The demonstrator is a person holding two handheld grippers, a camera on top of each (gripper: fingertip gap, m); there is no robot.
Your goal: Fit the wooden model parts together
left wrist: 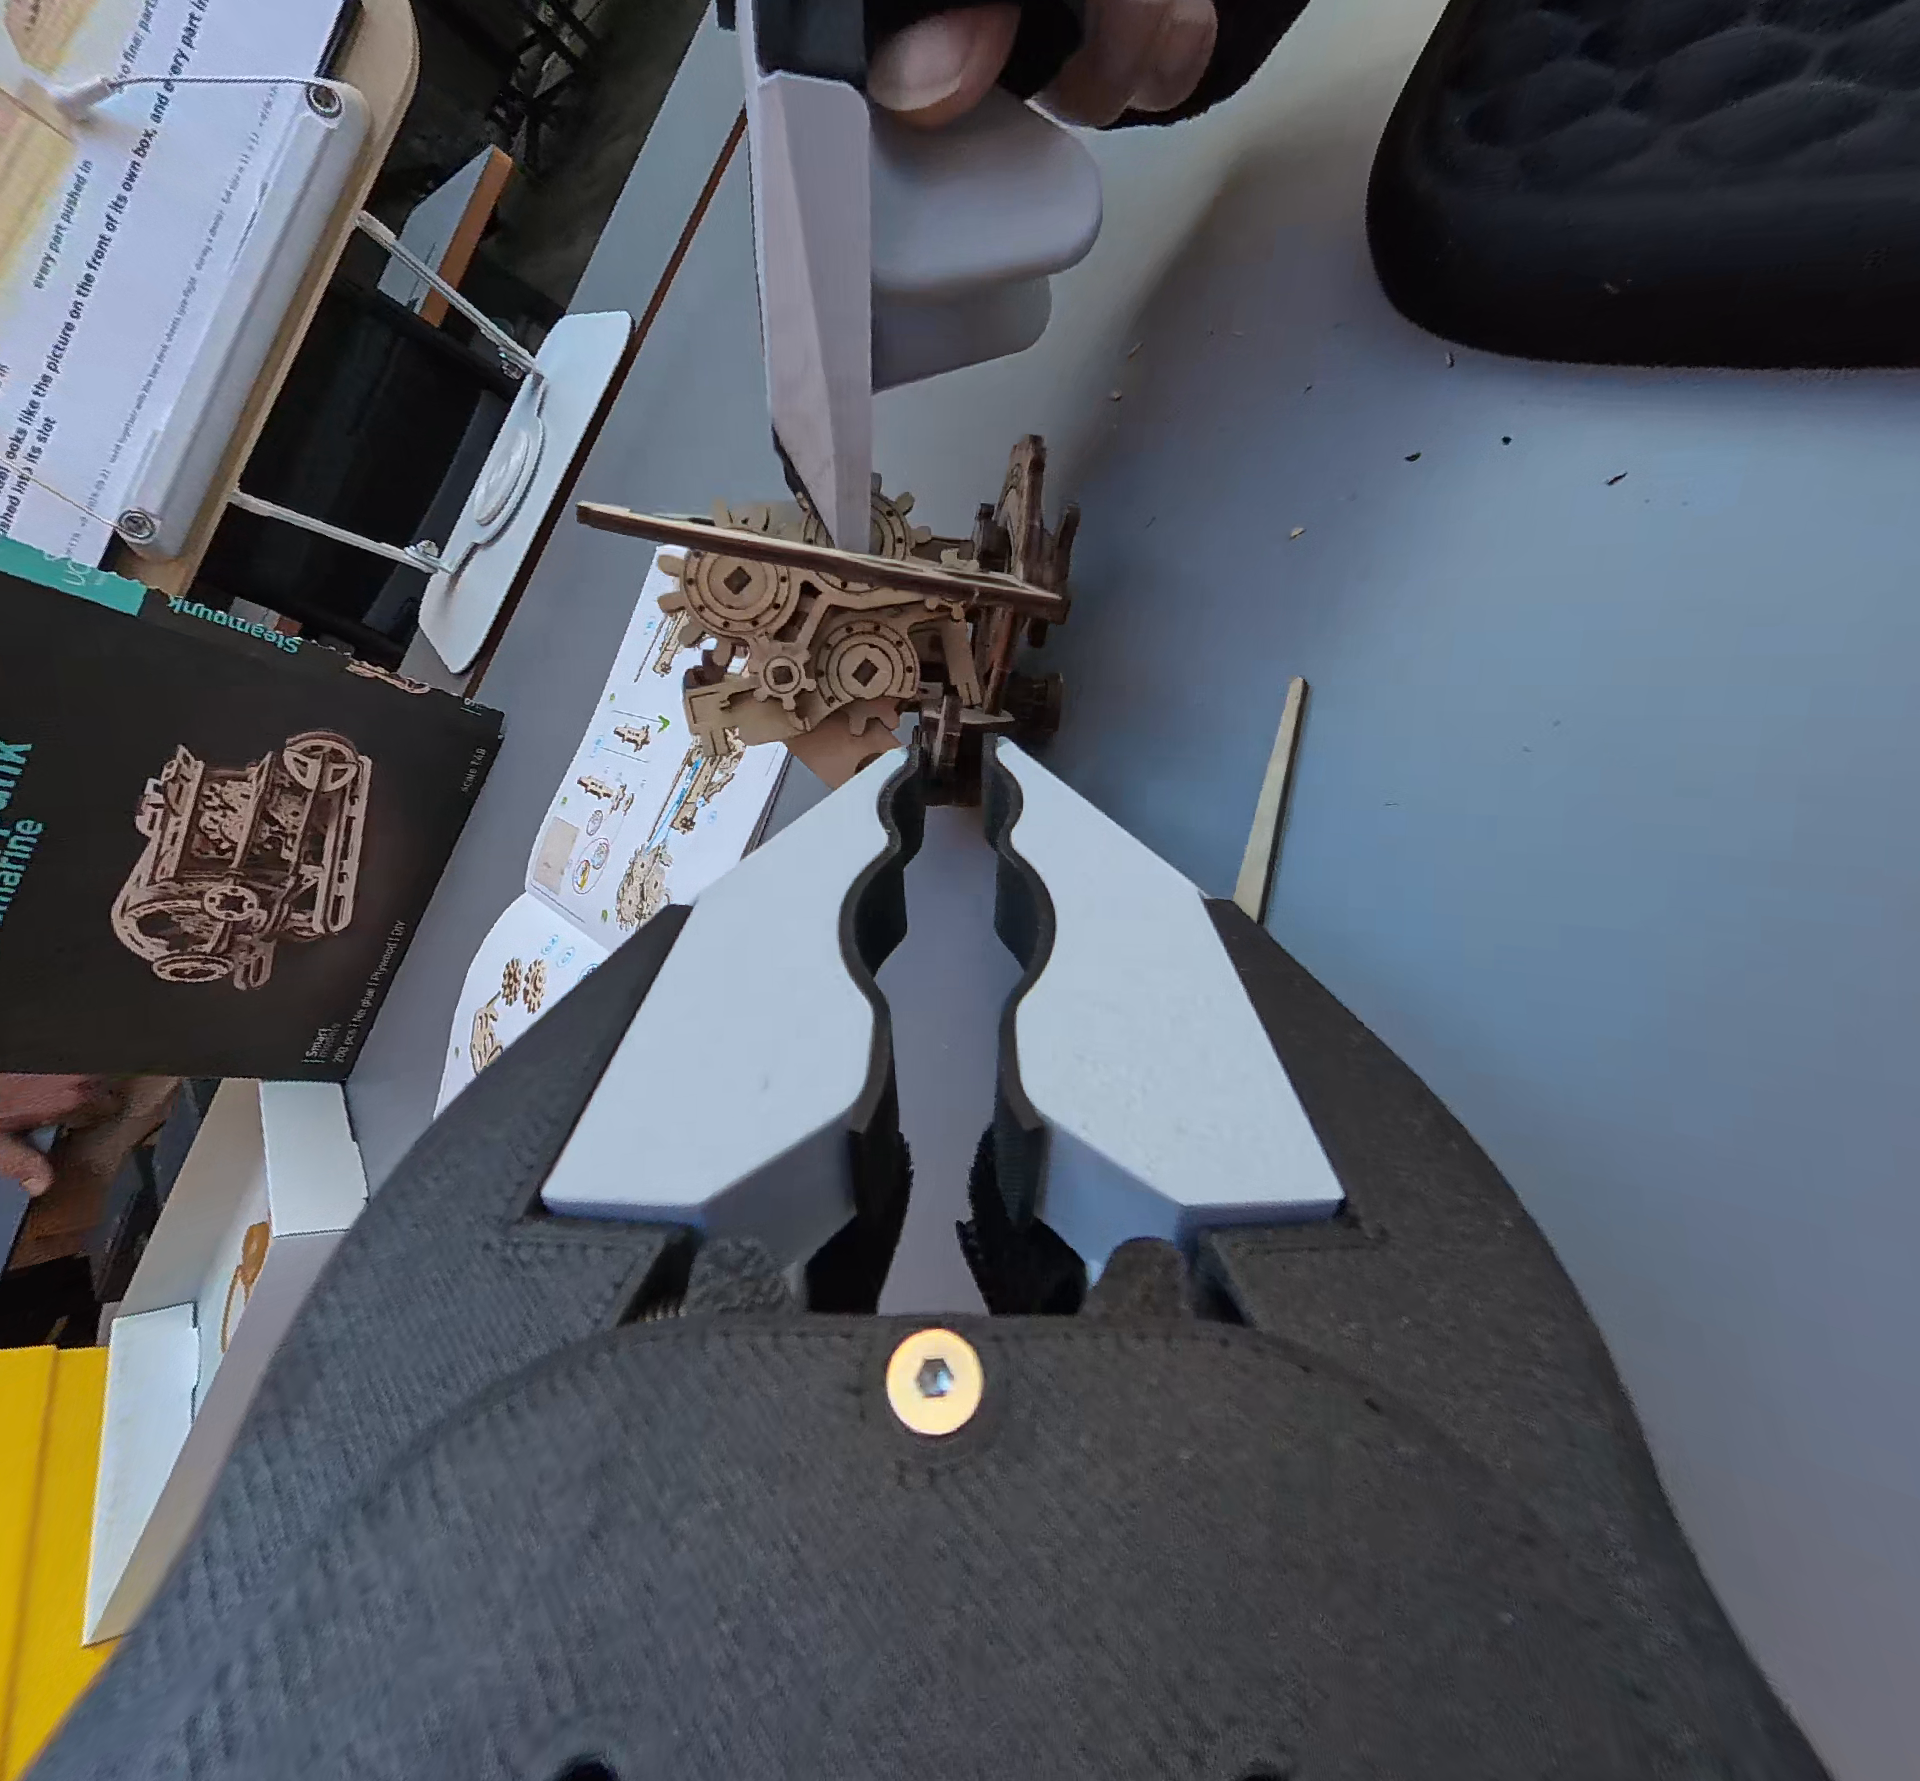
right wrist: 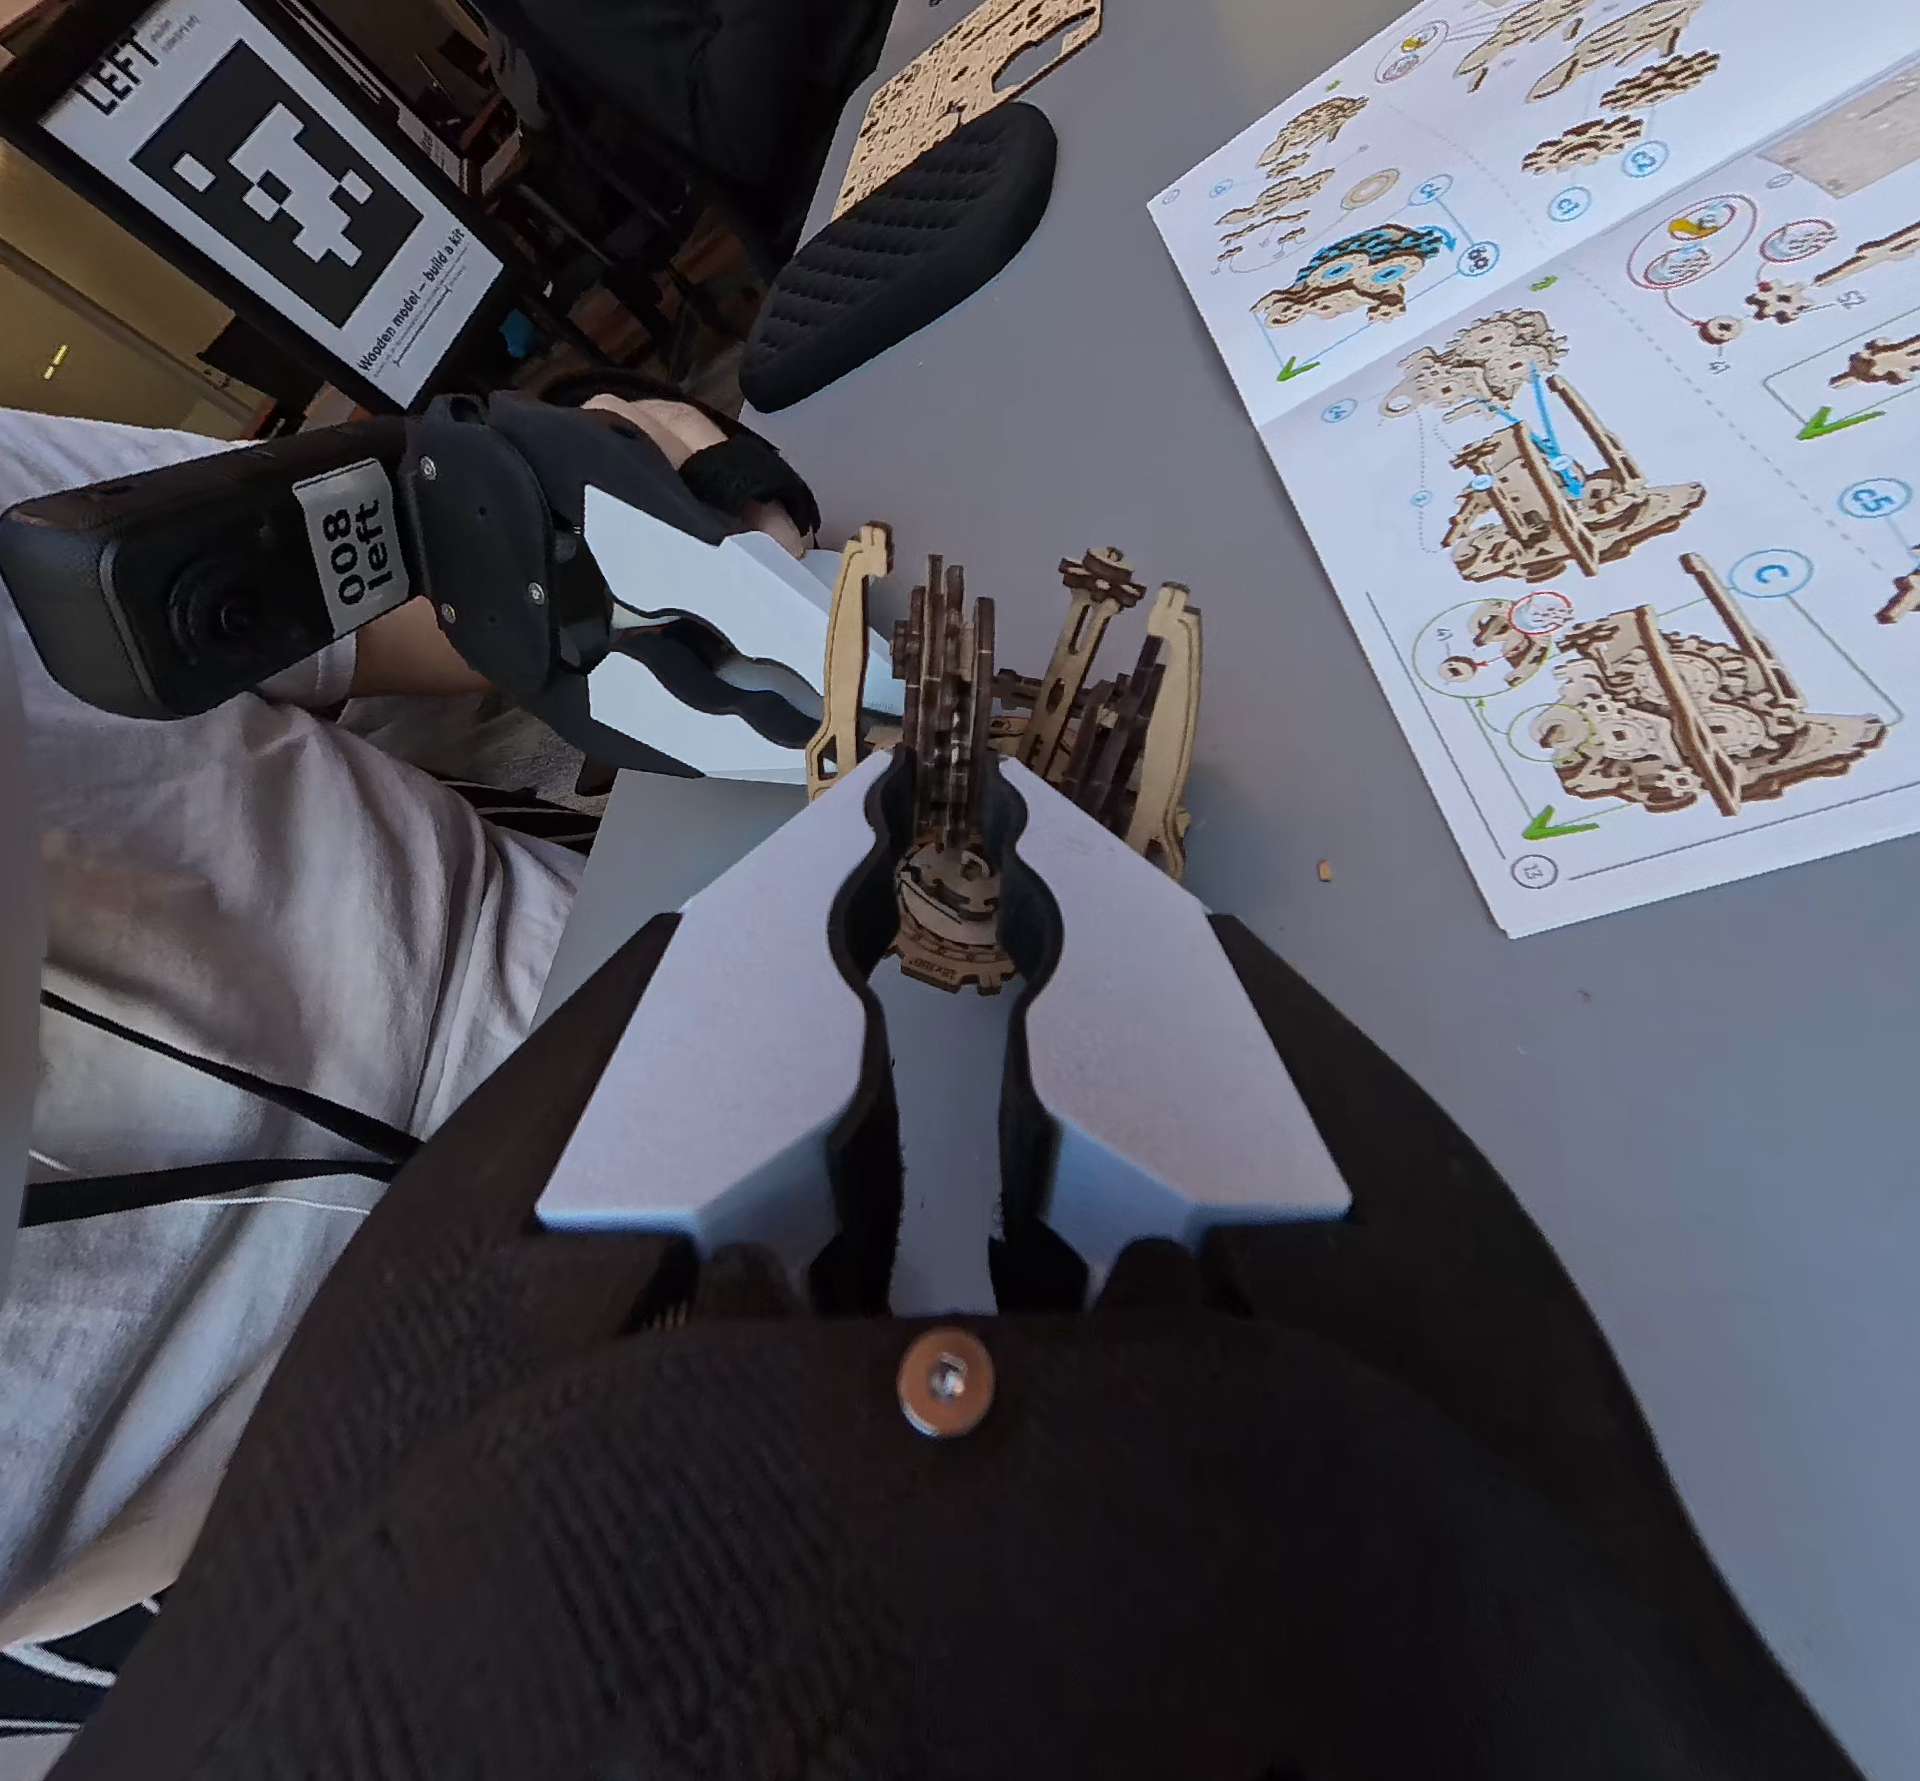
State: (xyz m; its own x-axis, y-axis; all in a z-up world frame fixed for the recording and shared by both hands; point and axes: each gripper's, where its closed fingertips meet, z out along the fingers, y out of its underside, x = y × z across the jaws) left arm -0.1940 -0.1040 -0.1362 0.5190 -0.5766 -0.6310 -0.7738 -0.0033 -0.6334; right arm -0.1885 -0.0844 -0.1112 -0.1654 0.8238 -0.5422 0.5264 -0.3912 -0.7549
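The part-built wooden gear model (left wrist: pixel 831 630) stands on the grey table (left wrist: pixel 1558 796). My left gripper (left wrist: pixel 951 767) is shut on a small dark wooden piece at the model's near edge. My right gripper (left wrist: pixel 857 495) comes down from above onto the model's gears. In the right wrist view my right gripper (right wrist: pixel 951 775) is shut on the upright stack of dark gears (right wrist: pixel 945 682) of the model (right wrist: pixel 1101 692). My left gripper (right wrist: pixel 842 703) reaches in from the left and grips the model's side frame. Both grippers hold the same model.
An open instruction booklet (right wrist: pixel 1558 381) lies right of the model; it also shows in the left wrist view (left wrist: pixel 644 796). A black padded cushion (right wrist: pixel 904 256), a punched wooden sheet (right wrist: pixel 987 48), a loose wooden stick (left wrist: pixel 1273 796), the kit's black box (left wrist: pixel 208 827) and a document stand (left wrist: pixel 208 225) surround the work spot. Only a small space, under 4 cm, lies between the two pairs of fingers.
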